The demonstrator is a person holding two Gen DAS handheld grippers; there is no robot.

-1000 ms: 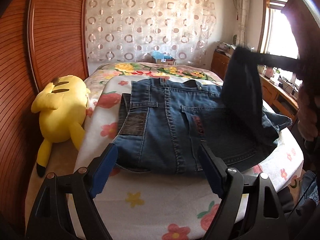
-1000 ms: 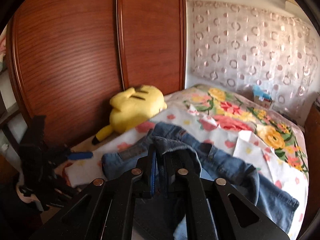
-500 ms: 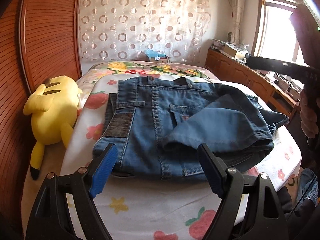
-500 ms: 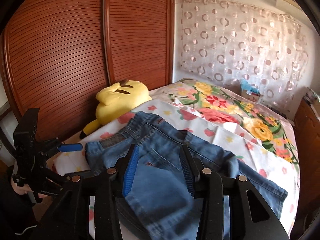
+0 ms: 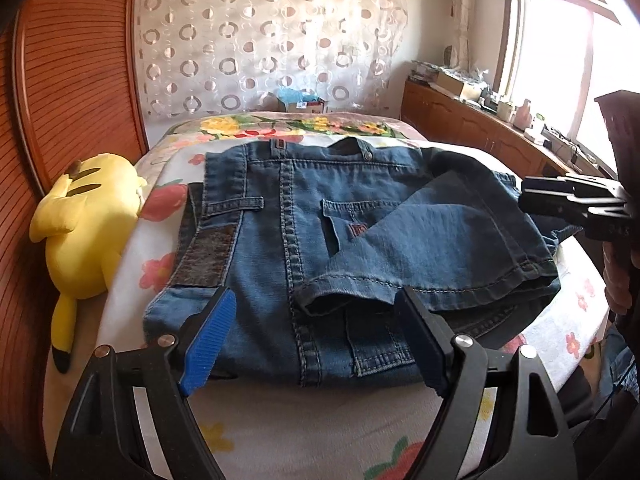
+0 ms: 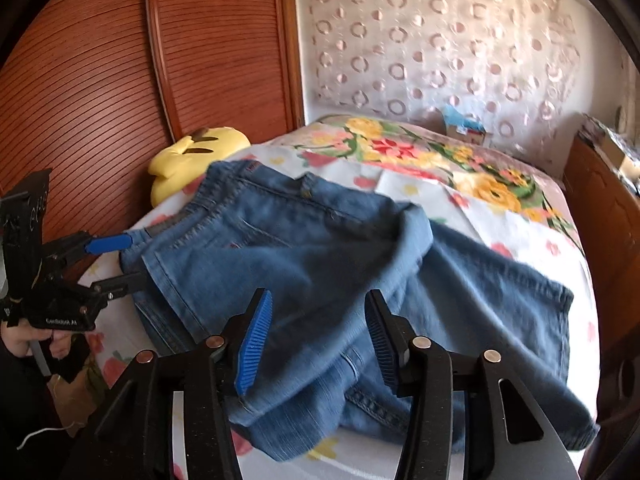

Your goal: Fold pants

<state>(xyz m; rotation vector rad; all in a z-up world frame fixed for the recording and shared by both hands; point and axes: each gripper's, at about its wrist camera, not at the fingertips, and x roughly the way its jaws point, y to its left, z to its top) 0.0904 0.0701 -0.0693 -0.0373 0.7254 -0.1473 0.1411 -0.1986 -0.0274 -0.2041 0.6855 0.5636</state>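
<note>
The plush toy point(image 5: 86, 224) lies left of the pants point(image 5: 320, 248), which rest on the floral bedspread point(image 5: 280, 436) with one leg thrown loosely back over the seat. The left gripper point(image 5: 316, 344), spread wide and empty, hovers at the pants' near edge. The right gripper point(image 6: 316, 344), likewise wide apart and holding nothing, sits over their right side. The skewed leg risks a crooked, bulky fold; a shallow pinch could drag only the top layer.

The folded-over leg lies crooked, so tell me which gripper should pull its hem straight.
Left, probably. The left gripper has open jaws right at the hem of the jeans; the right gripper sits farther off, at the side.
</note>
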